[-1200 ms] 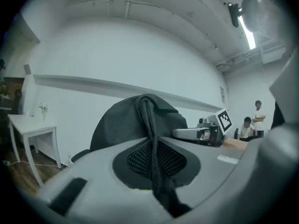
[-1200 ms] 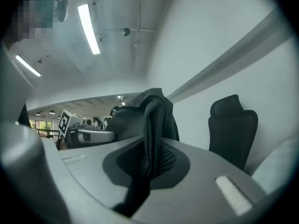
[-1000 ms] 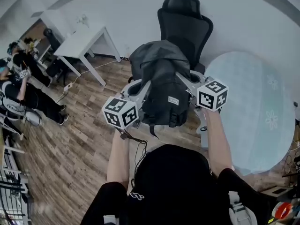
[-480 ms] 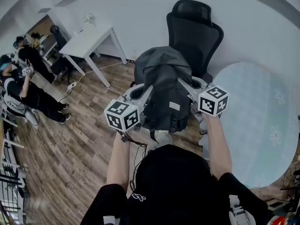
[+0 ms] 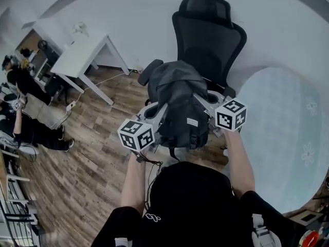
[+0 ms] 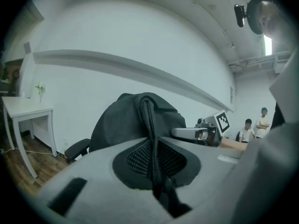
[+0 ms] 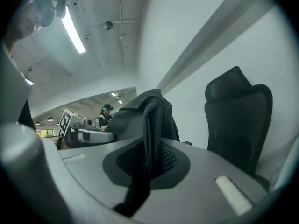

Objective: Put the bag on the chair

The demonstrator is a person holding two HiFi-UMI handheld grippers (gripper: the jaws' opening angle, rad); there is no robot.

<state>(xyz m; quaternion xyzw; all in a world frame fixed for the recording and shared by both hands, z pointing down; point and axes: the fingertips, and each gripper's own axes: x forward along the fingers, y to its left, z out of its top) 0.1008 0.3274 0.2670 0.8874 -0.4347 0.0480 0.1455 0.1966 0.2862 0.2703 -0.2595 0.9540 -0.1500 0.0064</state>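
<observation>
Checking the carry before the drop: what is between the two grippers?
The dark bag hangs between the left gripper and right gripper, clear in the head view; each gripper's jaws pinch one of its straps.

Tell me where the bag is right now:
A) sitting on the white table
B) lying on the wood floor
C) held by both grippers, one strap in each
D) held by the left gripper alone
C: the left gripper and the right gripper are each shut on a black strap, and the head view shows the bag hanging between them in front of the chair.
</observation>
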